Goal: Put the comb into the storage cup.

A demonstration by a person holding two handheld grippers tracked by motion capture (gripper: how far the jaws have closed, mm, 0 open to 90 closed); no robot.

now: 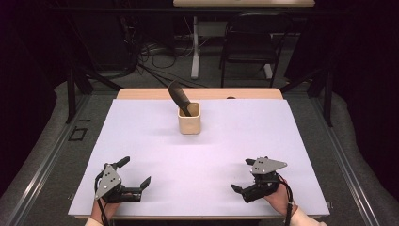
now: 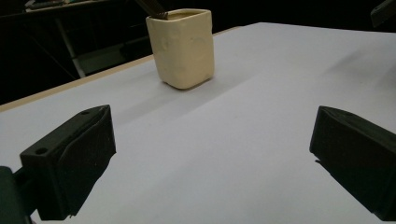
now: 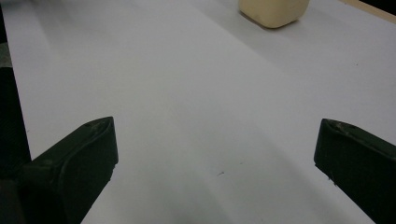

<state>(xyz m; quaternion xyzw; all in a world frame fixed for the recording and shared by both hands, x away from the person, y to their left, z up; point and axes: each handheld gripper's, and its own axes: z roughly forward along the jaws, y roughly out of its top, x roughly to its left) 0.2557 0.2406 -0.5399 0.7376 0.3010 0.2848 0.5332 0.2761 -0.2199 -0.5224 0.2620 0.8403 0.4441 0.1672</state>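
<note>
Toward the far middle of the white table [image 1: 141,141] stands one cream cup [image 1: 189,123] with one dark tool [image 1: 179,97] leaning out of it; the high view alone reveals that tool's full length. Well apart, near the front edge, the left gripper [image 1: 136,172] and right gripper [image 1: 242,175] rest spread wide, grasping nothing.

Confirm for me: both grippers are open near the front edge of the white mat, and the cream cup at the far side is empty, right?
Not quite. The cream cup is not empty: a dark utensil stands in it, leaning left, as the high view shows. The rest holds: the left gripper and right gripper are open near the front edge of the white mat.
</note>
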